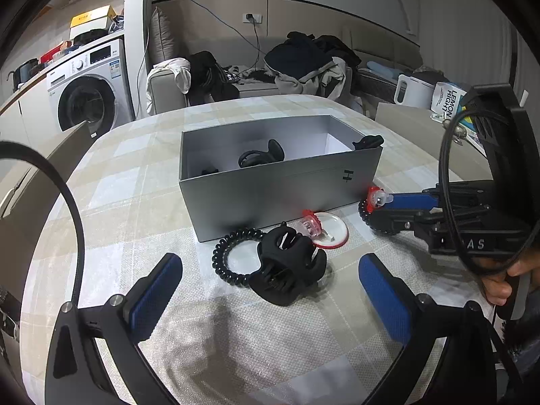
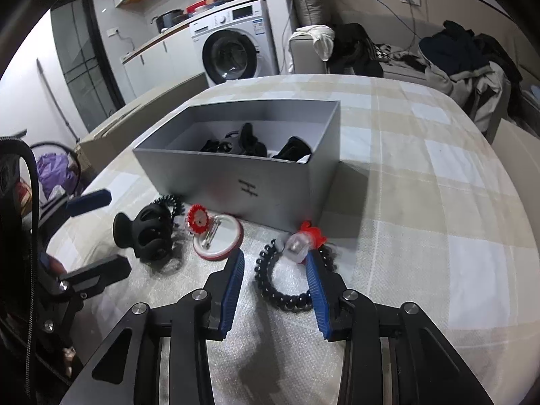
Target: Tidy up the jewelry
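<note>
A grey open box (image 1: 270, 195) (image 2: 236, 182) on the table holds several black hair clips (image 1: 258, 157) (image 2: 248, 143). In front of it lie a black claw clip (image 1: 287, 266) (image 2: 145, 233), a black spiral hair tie (image 1: 233, 256), a red-rimmed white badge (image 1: 332, 229) (image 2: 219, 236) with a red-and-clear ring (image 1: 312, 224) (image 2: 197, 219). My left gripper (image 1: 270, 290) is open, its fingers either side of the claw clip. My right gripper (image 2: 275, 263) (image 1: 374, 209) is open around a second spiral tie (image 2: 287, 287) and a red-and-clear ring (image 2: 303, 239) (image 1: 376, 199).
The table has a checked cloth (image 2: 422, 202). Behind it stand a sofa with piled clothes (image 1: 303, 64) and a washing machine (image 1: 87, 87) (image 2: 233, 50). A white kettle (image 1: 413, 89) stands at the far right.
</note>
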The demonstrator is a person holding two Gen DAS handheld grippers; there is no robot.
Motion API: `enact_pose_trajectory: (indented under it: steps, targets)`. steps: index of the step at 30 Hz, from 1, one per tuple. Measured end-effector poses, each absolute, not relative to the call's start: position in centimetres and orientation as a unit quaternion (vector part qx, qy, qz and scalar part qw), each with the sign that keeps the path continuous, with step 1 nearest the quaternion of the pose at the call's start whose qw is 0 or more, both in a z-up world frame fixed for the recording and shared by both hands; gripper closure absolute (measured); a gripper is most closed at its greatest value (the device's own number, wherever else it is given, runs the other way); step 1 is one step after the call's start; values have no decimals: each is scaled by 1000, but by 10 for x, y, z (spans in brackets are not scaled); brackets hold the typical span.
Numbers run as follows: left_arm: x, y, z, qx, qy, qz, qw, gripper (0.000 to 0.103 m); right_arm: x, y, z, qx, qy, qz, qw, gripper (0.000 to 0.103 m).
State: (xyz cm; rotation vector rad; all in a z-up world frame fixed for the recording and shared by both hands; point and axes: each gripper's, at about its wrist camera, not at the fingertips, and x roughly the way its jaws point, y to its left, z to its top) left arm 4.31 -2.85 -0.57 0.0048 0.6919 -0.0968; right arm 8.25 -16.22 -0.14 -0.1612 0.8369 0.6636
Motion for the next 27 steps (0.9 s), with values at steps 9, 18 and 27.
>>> enact_pose_trajectory:
  steps: [9,18,27]
  targets:
    - [44,-28,-5,1,340,-50,939,1,88,-161,1,-67,400,306,861,82]
    - [44,-28,-5,1,337,-49,940,1,82,-167,4,-57,379,305,872,85]
    - [46,-27,-6,-4,345,-71,936,15,64,-188,16,-6,343,344,874,85]
